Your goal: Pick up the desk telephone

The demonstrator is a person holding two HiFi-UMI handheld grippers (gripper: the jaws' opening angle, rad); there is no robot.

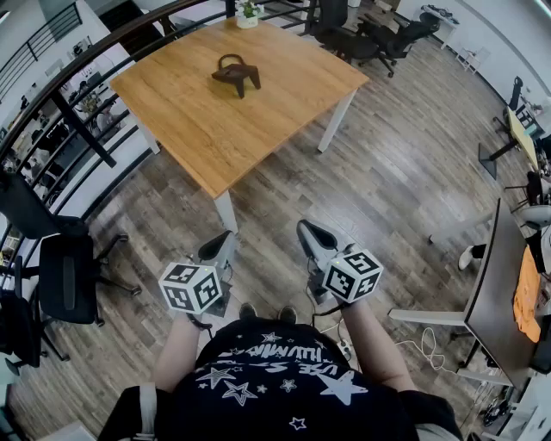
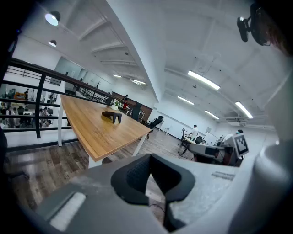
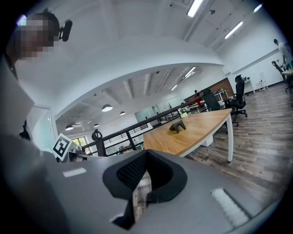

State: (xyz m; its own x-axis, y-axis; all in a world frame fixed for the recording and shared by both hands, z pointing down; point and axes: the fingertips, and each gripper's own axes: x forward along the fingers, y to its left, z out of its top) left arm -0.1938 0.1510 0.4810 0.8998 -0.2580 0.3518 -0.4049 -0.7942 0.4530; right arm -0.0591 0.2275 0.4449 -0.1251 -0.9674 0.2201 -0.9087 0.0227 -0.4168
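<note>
The desk telephone [image 1: 237, 73] is a dark, low object standing alone on the wooden table [image 1: 207, 129]. It also shows small and far off in the left gripper view [image 2: 112, 115] and in the right gripper view [image 3: 177, 126]. My left gripper [image 1: 217, 244] and right gripper [image 1: 312, 231] hang side by side over the wood floor, close to my body and well short of the table. In both gripper views the jaws are closed, left gripper [image 2: 157, 191] and right gripper [image 3: 138, 188], with nothing between them.
A small potted plant [image 1: 248, 15] sits at the table's far edge. A black railing [image 1: 77, 121] runs along the table's left. Office chairs stand at the left [image 1: 65, 276] and beyond the table [image 1: 387, 39]. A desk [image 1: 495, 284] is at the right.
</note>
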